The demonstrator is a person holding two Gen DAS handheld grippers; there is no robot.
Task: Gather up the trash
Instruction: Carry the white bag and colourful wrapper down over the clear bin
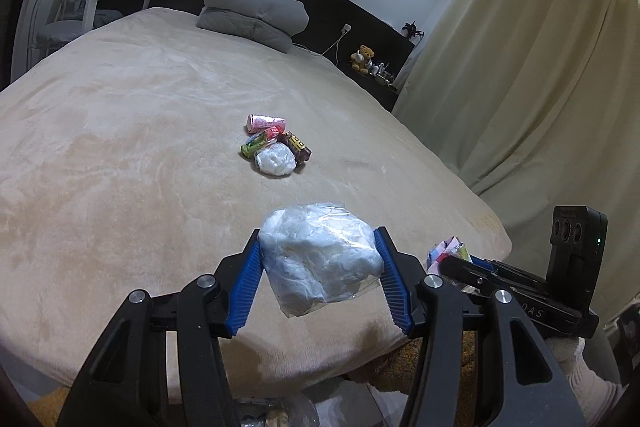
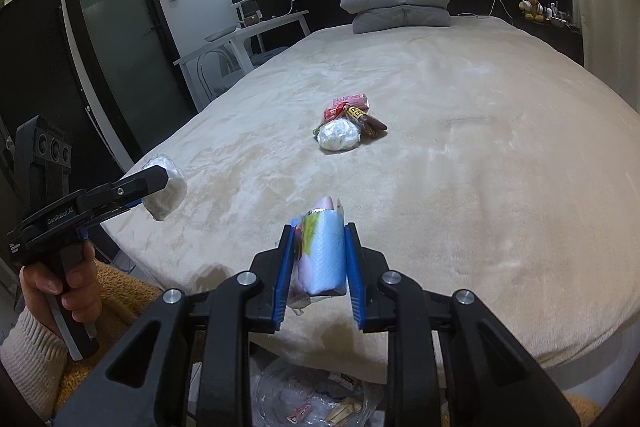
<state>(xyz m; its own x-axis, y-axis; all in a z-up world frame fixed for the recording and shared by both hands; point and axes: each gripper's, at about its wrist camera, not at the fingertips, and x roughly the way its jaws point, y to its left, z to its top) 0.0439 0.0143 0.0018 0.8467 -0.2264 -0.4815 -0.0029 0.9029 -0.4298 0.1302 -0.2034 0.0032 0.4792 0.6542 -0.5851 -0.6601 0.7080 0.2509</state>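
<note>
The left gripper (image 1: 319,261) is squeezing a white plastic bag (image 1: 320,259) stuffed with something soft. Its blue pads (image 1: 245,291) are pressing on both sides of the bag, so the jaws are closed on it. The bag is hanging in the air above the near edge of the bed (image 1: 120,131).

The right gripper (image 2: 319,269) is holding a small packet (image 2: 324,255) that is light blue with pink and some bright colours. Its jaws are closed tight on the packet, one pad on each side. The packet is also up in the air over the near edge of the bed.

More trash is lying in a little pile (image 1: 276,147) in the middle of the bed. In the pile there is a white crumpled bag, a pink wrapper, a green wrapper and a brown wrapper, all touching each other. The pile is well apart from both grippers.

A folded grey blanket (image 1: 254,13) is sitting at the far end of the bed. A teddy bear (image 1: 363,58) is sitting on a dark shelf beside the bed.

Below the bed's near edge, a clear bag (image 2: 316,395) with scraps inside is showing between the gripper arms. A hand (image 2: 60,283) in a cream sleeve is gripping the left gripper's handle.
</note>
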